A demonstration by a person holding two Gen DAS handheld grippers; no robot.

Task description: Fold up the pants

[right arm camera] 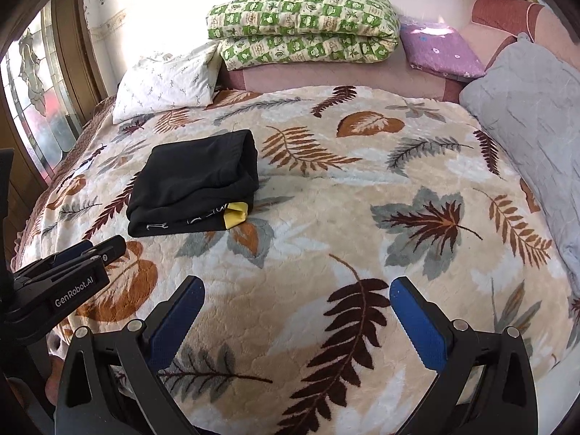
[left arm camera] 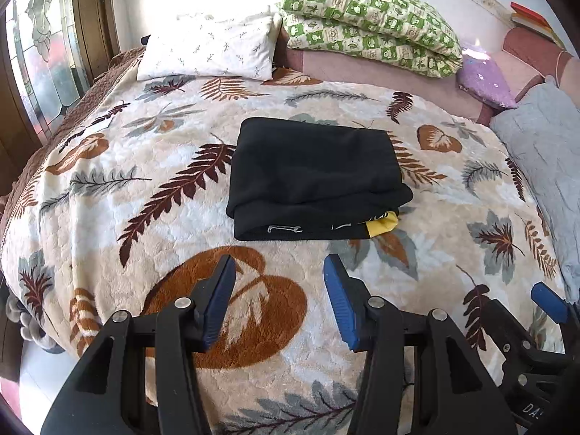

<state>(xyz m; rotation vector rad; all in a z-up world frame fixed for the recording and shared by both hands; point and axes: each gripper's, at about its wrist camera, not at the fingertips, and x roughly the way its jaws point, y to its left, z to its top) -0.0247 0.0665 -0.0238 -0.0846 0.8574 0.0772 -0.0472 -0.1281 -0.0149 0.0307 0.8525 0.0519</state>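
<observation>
1. Blue-padded and nearest the lens, our left gripper [left arm camera: 279,301] hangs part-open and empty; our right gripper [right arm camera: 297,319] gapes wider, holding nothing.
2. Beyond them the black pants [left arm camera: 315,177] lie folded into a compact stack on the leaf-print blanket [left arm camera: 453,253], apart from both.
3. We judge the fold done; a yellow tag [left arm camera: 382,226] pokes out, so a careless nudge could splay the layers.
4. Both grippers tilt downward, side by side, over the blanket.
</observation>
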